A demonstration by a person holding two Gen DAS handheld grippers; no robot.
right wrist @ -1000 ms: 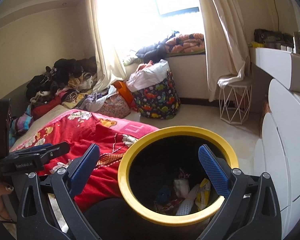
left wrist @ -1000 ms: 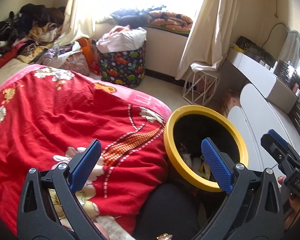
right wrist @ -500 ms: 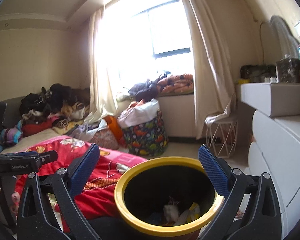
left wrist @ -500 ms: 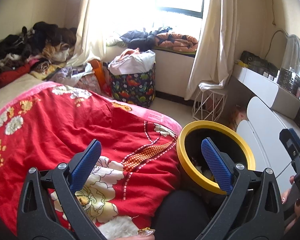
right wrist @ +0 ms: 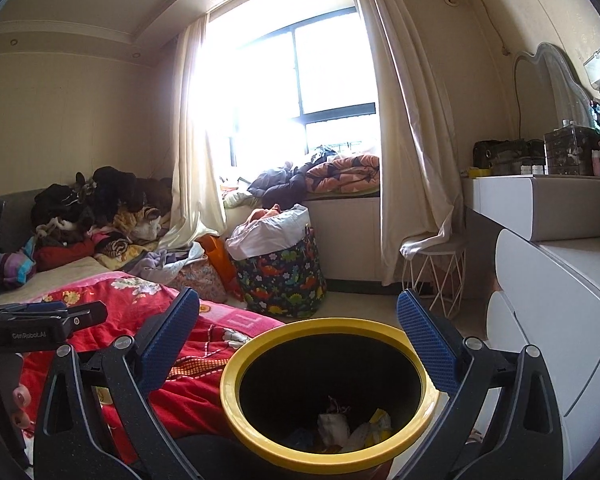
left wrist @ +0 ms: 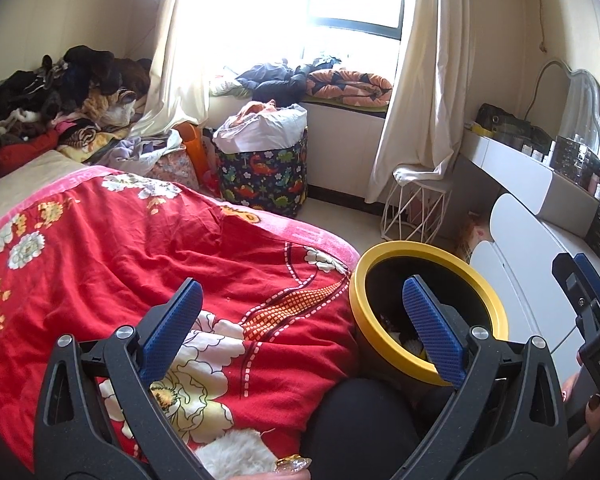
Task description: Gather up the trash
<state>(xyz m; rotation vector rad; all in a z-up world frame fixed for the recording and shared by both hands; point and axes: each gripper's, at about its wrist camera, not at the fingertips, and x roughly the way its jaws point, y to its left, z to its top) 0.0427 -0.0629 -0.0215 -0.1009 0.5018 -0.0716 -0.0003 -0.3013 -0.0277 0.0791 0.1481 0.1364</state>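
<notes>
A black trash bin with a yellow rim (right wrist: 328,392) stands on the floor between the bed and the white dresser. Crumpled wrappers and paper (right wrist: 348,428) lie in its bottom. It also shows in the left wrist view (left wrist: 424,312). My right gripper (right wrist: 298,336) is open and empty, held above the bin's near side. My left gripper (left wrist: 300,328) is open and empty, held over the edge of the red flowered blanket (left wrist: 140,264), left of the bin. The right gripper's body shows at the right edge of the left wrist view (left wrist: 588,320).
A dinosaur-print basket (left wrist: 264,176) full of laundry stands by the window wall. A white wire stool (left wrist: 416,208) is under the curtain. A white dresser (right wrist: 560,280) runs along the right. Clothes are piled (left wrist: 68,88) at the bed's far end.
Both grippers tilted upward and drew back a little, so the bin sits lower in both views and more of the window and wall shows. Both stayed open.
</notes>
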